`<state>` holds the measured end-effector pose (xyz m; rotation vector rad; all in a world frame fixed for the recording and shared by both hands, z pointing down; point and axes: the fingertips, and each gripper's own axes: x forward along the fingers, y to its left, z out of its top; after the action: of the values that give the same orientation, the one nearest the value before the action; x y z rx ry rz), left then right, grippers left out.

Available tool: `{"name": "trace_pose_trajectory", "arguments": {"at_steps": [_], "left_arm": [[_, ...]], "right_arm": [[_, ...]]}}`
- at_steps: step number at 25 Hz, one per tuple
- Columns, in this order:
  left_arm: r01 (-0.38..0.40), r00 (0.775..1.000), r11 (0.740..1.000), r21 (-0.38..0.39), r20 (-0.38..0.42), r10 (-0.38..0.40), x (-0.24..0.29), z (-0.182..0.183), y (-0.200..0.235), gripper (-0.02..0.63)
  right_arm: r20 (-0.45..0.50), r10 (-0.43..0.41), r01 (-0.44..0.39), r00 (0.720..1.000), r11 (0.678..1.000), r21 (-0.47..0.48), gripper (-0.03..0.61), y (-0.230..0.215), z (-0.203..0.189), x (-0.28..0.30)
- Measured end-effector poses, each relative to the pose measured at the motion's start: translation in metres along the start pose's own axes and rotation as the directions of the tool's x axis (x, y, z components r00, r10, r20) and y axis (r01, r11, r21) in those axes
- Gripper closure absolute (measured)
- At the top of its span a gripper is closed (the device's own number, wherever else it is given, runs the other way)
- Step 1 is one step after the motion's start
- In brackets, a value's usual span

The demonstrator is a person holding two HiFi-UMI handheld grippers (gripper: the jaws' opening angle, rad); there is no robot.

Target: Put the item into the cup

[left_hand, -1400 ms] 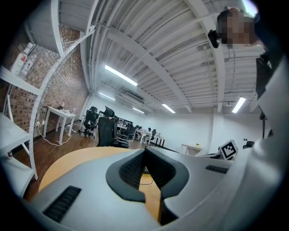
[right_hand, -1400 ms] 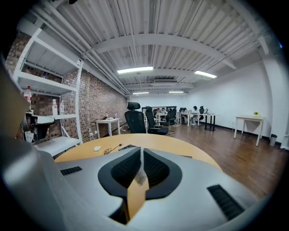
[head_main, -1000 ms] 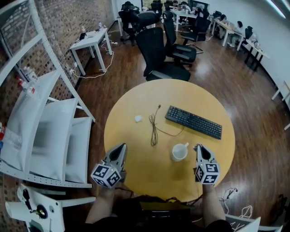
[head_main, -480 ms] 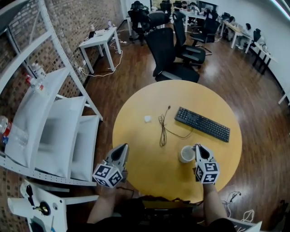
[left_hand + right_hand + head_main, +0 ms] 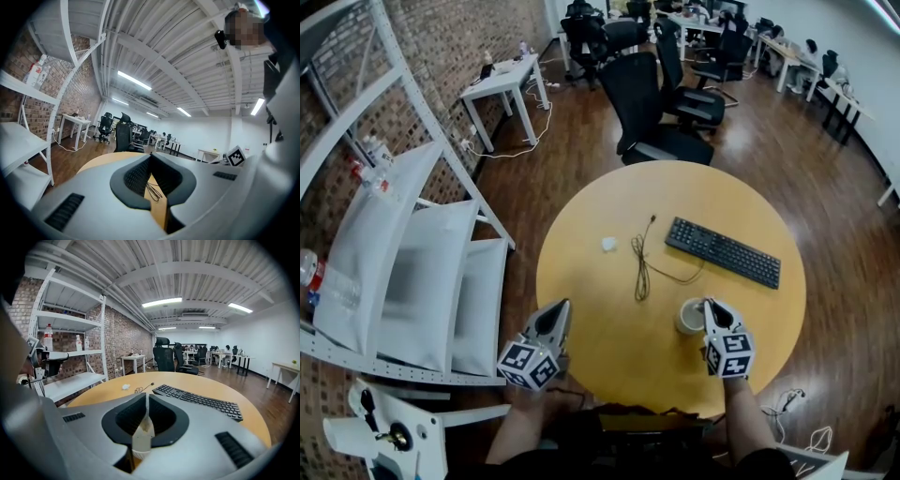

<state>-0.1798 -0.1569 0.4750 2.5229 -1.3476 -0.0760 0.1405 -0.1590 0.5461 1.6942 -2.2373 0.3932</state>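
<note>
A small white crumpled item (image 5: 609, 244) lies on the far left part of the round yellow table (image 5: 609, 328); it also shows small in the right gripper view as the item (image 5: 125, 386). The white cup (image 5: 690, 317) stands upright near the front right. My right gripper (image 5: 711, 306) hovers just right of the cup's rim, shut with nothing held; between its jaws the cup (image 5: 142, 442) shows below the right gripper (image 5: 146, 395). My left gripper (image 5: 562, 308) hangs over the table's front left edge, shut and empty, and the left gripper (image 5: 150, 155) points across the table.
A black keyboard (image 5: 723, 252) lies at the back right, and a dark coiled cable (image 5: 642, 265) runs down the middle. White shelving (image 5: 412, 262) stands close on the left. Black office chairs (image 5: 661, 103) stand beyond the table's far side.
The head view has shifted slightly. My right gripper now sits closer to the cup's rim. The item, cable and keyboard have not moved.
</note>
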Motion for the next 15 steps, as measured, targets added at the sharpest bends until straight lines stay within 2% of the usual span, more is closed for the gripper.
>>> {"name": "trace_pose_trajectory", "arguments": {"at_steps": [15], "left_arm": [[0.007, 0.999, 0.998, -0.055, -0.048, -0.010, 0.003, -0.025, -0.004, 0.621]], "right_arm": [[-0.096, 0.021, -0.022, 0.995, 1.000, -0.007, 0.560, 0.001, -0.036, 0.013]]}}
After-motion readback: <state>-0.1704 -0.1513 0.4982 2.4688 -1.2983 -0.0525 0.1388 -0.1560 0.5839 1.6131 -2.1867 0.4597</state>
